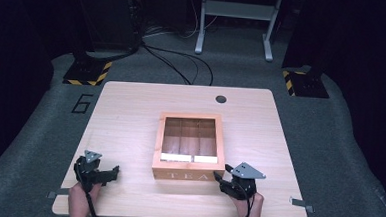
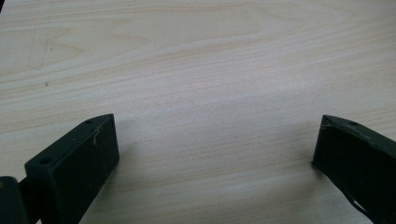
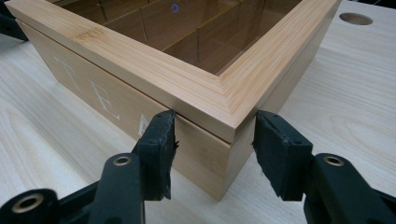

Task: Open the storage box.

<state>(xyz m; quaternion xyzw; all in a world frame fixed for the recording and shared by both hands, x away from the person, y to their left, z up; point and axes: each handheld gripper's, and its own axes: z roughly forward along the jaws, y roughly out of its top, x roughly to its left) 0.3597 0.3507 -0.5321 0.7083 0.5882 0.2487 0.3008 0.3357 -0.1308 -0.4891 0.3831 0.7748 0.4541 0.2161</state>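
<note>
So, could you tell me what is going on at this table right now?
A person holds a tool in each hand at a wooden table. The right tool straddles the near right corner of a wooden tea box with a clear lid, one jaw on each side just under the lid's edge; whether the pads press is hard to tell. The left tool rests open over bare tabletop, left of the box.
</note>
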